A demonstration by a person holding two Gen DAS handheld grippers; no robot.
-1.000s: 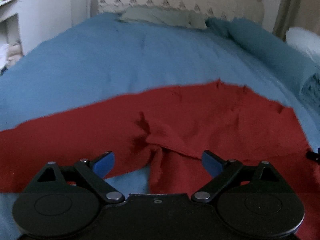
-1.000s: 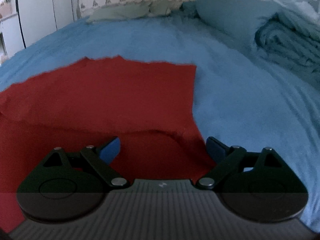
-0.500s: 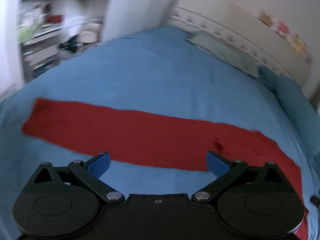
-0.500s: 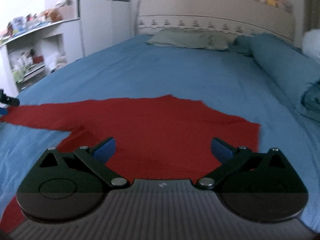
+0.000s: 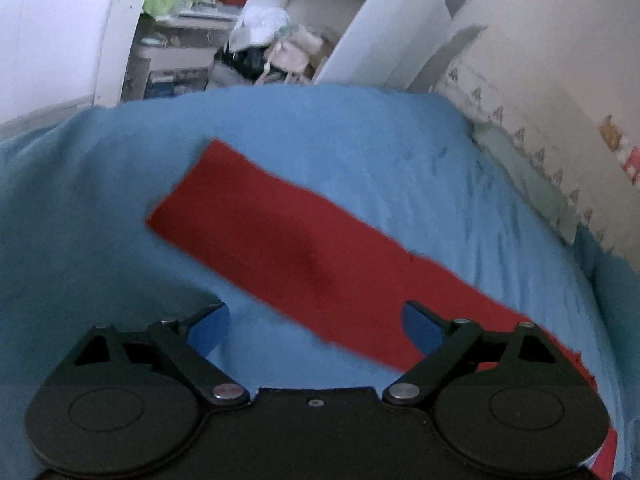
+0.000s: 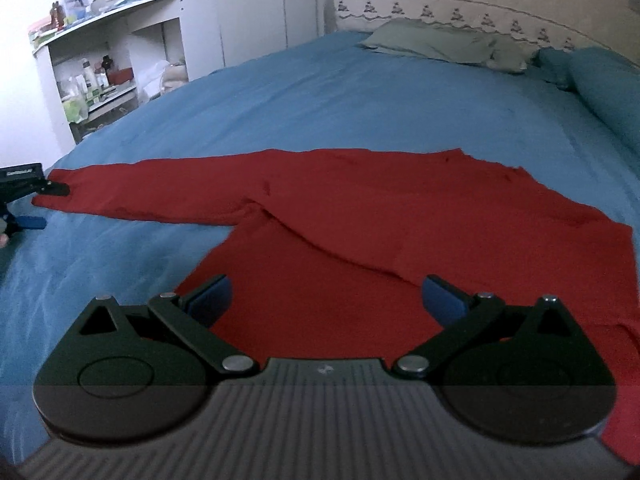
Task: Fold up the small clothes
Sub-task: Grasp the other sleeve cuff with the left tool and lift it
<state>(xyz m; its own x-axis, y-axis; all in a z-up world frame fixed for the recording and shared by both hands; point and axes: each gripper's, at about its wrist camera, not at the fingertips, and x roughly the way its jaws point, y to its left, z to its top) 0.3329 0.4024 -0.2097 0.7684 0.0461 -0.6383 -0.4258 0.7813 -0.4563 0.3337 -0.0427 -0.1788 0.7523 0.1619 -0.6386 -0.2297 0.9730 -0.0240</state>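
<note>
Blue bedding covers the bed (image 6: 360, 92) we work on, with white shelves (image 6: 100, 68) off to one side and a pale headboard (image 6: 460, 4) at the far end. Our red long-sleeved top (image 6: 400, 232) lies spread flat on the near part of the bed, one sleeve (image 5: 280, 240) stretched straight out to the side; the other side already looks turned in over the body, though we cannot be sure.

Our left gripper (image 5: 316, 328) hovers near that outstretched sleeve, angled down at it; its jaws stand wide and are closing a little, with nothing between them. From the right wrist view we see it just at the cuff. Our right gripper (image 6: 324, 298) hangs above the lower body of the top, jaws spread wide and empty.

We judge we are at the sleeve fold. Next we need to bring the left gripper down onto the cuff end, pinch only the sleeve fabric and not the sheet beneath, then carry it across the body so it lies flat, while the right gripper steadies the garment.
</note>
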